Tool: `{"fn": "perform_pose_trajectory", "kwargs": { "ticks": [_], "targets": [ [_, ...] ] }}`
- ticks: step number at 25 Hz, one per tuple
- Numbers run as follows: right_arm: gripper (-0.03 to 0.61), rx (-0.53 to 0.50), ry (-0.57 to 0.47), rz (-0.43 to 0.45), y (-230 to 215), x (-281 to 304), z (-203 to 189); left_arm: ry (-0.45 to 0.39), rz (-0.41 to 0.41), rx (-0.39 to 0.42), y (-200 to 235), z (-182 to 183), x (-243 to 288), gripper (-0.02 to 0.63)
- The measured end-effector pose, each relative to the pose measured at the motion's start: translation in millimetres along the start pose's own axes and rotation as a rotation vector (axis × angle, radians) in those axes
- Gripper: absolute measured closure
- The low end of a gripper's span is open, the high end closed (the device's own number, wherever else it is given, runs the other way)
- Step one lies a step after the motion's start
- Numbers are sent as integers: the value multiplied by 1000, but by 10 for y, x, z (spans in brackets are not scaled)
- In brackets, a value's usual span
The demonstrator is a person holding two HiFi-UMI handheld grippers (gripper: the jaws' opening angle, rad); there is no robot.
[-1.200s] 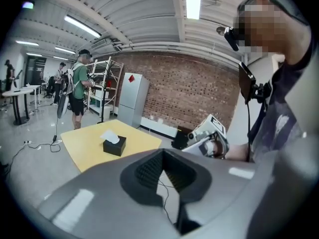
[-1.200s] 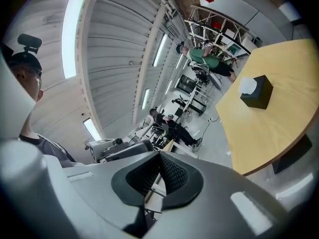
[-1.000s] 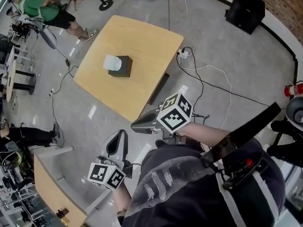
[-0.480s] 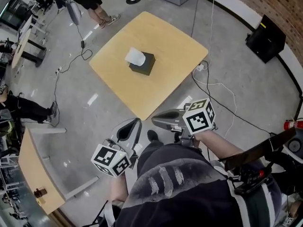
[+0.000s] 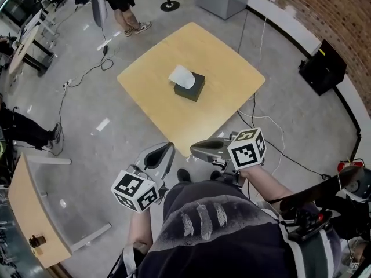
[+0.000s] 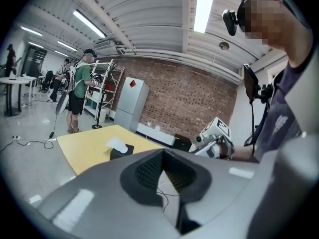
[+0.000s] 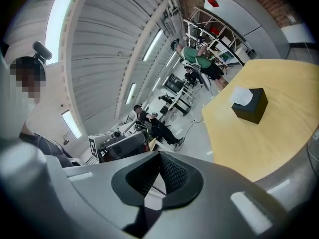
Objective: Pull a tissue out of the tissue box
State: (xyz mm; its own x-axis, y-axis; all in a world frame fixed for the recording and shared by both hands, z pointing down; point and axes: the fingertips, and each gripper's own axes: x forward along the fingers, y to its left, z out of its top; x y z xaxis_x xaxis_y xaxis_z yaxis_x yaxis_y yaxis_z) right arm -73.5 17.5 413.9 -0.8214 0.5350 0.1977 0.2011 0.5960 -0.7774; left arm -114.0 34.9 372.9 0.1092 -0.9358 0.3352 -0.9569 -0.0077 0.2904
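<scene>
Tissue box [image 5: 192, 89] stands near the table's [image 5: 229, 55] centre, 1 white tissue [image 5: 181, 76] protruding on top. Left gripper [image 5: 166, 150] and right gripper [image 5: 197, 150]: jaws fully closed, empty, short of the near corner.

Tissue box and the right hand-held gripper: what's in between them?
Only bare table lies between the tissue box and the right hand-held gripper, as the head view shows.

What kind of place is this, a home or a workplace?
Likely a lab or workshop: a brick wall, cables trailing over the bare floor, metal shelves of gear, and other people working.
</scene>
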Motion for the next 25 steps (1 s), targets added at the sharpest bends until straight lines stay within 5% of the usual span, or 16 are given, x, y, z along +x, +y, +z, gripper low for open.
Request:
{"fn": "perform_pose_trajectory", "kwargs": {
  "ticks": [12, 25],
  "targets": [
    [580, -52, 38, -141, 13, 837, 182, -47, -81, -40, 935, 154, -289, 612],
    [580, -127, -21, -288, -86, 1094, 391, -46, -147, -80, 1351, 259, -314, 612]
  ]
}}
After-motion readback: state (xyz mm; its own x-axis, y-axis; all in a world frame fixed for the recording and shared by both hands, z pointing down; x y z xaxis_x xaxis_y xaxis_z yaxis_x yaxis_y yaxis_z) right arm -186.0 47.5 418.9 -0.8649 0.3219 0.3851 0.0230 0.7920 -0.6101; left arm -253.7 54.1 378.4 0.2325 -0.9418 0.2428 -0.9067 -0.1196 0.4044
